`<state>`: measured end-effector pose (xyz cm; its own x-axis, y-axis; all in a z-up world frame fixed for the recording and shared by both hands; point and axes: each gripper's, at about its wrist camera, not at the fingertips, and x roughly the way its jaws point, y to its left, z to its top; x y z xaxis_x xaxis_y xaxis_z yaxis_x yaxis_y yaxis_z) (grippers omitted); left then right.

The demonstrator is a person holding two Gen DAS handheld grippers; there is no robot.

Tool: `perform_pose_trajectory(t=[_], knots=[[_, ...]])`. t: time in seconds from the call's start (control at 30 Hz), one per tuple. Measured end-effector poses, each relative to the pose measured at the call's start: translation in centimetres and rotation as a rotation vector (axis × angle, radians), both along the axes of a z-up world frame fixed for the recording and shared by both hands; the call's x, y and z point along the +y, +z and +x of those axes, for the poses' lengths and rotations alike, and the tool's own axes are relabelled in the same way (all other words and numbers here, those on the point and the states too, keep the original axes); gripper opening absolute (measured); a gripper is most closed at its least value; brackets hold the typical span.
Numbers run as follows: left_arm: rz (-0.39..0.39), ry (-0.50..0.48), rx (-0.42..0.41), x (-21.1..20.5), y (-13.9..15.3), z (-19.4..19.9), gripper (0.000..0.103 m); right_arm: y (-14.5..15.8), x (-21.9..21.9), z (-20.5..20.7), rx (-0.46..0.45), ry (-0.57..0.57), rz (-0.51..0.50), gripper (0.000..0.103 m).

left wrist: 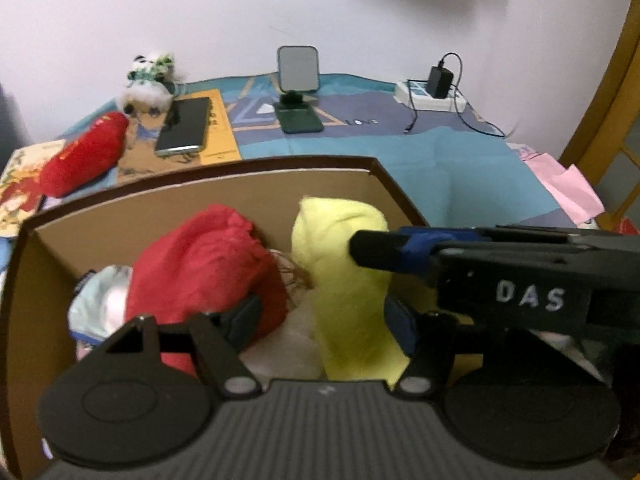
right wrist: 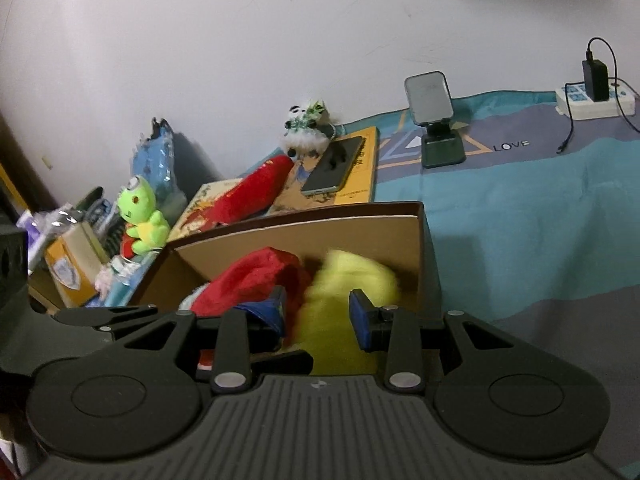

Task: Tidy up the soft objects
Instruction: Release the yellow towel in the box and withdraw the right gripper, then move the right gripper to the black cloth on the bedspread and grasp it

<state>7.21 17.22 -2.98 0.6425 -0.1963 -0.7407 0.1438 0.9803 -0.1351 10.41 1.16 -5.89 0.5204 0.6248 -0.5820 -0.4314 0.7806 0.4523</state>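
Note:
A brown cardboard box point(left wrist: 168, 200) holds a yellow soft item point(left wrist: 344, 256), a red cloth item point(left wrist: 204, 264) and a pale blue-white soft item point(left wrist: 100, 300). My left gripper point(left wrist: 320, 320) is open over the box, its fingers on either side of the yellow item's lower part. My right gripper point(right wrist: 316, 316) is open above the box point(right wrist: 320, 220), with the yellow item point(right wrist: 344, 284) between its fingers and the red cloth point(right wrist: 256, 276) to the left. The right gripper's finger also shows in the left wrist view point(left wrist: 384, 248), touching the yellow item. A red plush point(left wrist: 84, 152) and a panda plush point(left wrist: 148, 80) lie beyond the box.
A phone point(left wrist: 184, 126) lies on an orange book. A phone stand point(left wrist: 298, 92) and a power strip with charger point(left wrist: 432, 92) stand near the wall. Pink paper point(left wrist: 560, 184) lies right. A green frog plush point(right wrist: 140, 216) and clutter sit left of the box.

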Motion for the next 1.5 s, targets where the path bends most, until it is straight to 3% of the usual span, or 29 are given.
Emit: perform_pose_trajectory(t=[0.47, 0.7, 1.13, 1.5], knots=[[0.158, 0.185, -0.040, -1.9, 2.8, -4.7, 0.069, 2.6, -1.5, -3.8, -0.041, 0.142, 0.075, 0.019], [0.188, 0.257, -0.033, -3.3, 3.0, -7.5, 0.070, 3.0, -2.4, -5.6, -0.062, 0.200, 0.066, 0.019], [0.227, 0.308, 0.069, -7.1, 0.0, -10.5, 0.070, 1.2, -5.5, -8.0, -0.020, 0.212, 0.041, 0.020], [0.247, 0.245, 0.191, -10.2, -3.8, -11.6, 0.070, -1.4, -8.6, -10.1, 0.069, 0.214, -0.007, 0.020]])
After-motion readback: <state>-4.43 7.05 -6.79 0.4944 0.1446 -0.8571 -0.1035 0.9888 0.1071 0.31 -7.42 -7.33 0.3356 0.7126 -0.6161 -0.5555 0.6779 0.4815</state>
